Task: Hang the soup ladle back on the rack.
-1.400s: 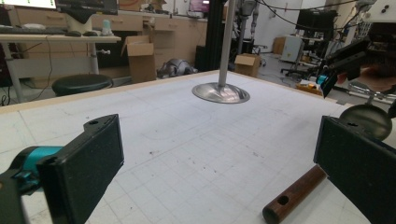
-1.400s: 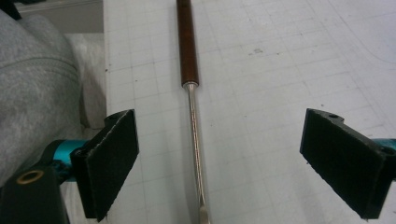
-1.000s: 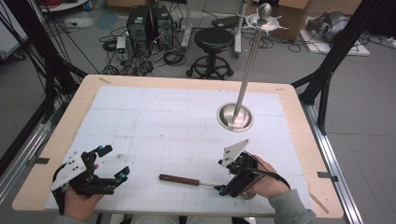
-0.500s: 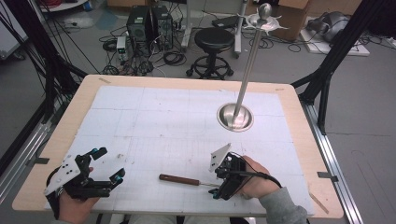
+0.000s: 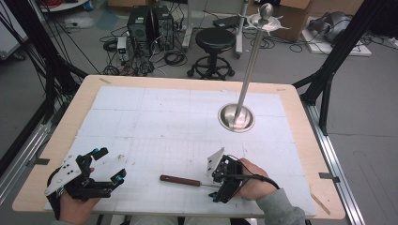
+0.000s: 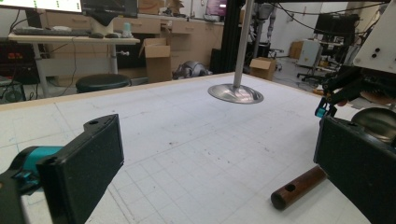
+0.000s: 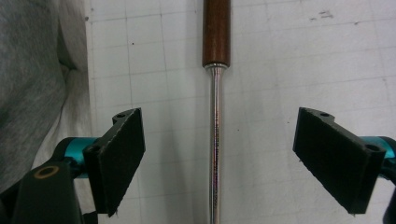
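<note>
Only tall obstacle: metal stand [image 5: 236,117], far side of table [image 5: 187,84], right of centre. Nearer than the stand, the mat lies flat and open apart from the wooden-handled tool [image 5: 180,180]. Left of the stand, wide free passage.

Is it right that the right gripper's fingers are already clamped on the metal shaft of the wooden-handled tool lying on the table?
No. The right gripper is open: its fingers stand apart on either side of the tool's shaft, not touching it, as the right gripper view shows.

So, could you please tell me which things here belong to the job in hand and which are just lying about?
In the job:
- wooden-handled tool, its metal shaft between the jaws of the open right gripper

Lying about:
- metal stand
- left gripper, open, off to the side
</note>
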The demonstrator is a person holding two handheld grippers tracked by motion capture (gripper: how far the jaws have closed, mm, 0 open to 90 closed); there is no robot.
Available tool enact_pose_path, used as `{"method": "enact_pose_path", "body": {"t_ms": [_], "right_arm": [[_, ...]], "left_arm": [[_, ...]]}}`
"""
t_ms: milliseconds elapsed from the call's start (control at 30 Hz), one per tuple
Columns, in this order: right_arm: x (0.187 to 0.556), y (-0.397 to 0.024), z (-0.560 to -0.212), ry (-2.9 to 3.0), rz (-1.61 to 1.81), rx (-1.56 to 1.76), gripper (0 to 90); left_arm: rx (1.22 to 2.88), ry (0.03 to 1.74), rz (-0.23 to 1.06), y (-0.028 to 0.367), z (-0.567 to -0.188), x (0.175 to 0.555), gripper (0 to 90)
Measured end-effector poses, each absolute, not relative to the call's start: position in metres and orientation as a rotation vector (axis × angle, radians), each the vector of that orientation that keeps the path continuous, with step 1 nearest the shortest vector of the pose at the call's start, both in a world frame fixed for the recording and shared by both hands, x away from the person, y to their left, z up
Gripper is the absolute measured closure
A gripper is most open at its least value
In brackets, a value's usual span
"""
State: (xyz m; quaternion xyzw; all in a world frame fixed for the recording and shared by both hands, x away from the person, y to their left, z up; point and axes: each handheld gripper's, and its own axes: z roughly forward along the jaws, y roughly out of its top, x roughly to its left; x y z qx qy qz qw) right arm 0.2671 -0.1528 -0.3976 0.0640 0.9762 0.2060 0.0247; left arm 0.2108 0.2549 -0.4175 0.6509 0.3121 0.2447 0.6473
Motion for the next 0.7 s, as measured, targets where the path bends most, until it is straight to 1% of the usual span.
{"method": "enact_pose_path", "body": {"t_ms": [100, 300, 433, 533, 700], "right_arm": [[0.268, -0.15, -0.401, 3.032, 0.595, 0.193, 16.7], [0.268, -0.142, -0.409, 3.049, 0.52, 0.148, 21.1], [0.268, -0.138, -0.412, 3.073, 0.484, 0.131, 30.8], [0.268, -0.137, -0.413, 3.088, 0.465, 0.123, 36.5], [0.266, -0.137, -0.413, 3.087, 0.45, 0.145, 41.0]], "left_arm": [[1.478, 0.713, 0.56, 0.256, -0.418, 0.21, 1.9], [1.478, 0.716, 0.566, 0.258, -0.417, 0.208, 1.9], [1.474, 0.72, 0.571, 0.26, -0.417, 0.206, 1.9], [1.47, 0.728, 0.568, 0.26, -0.418, 0.207, 1.9], [1.478, 0.717, 0.563, 0.257, -0.418, 0.208, 1.9]]}}
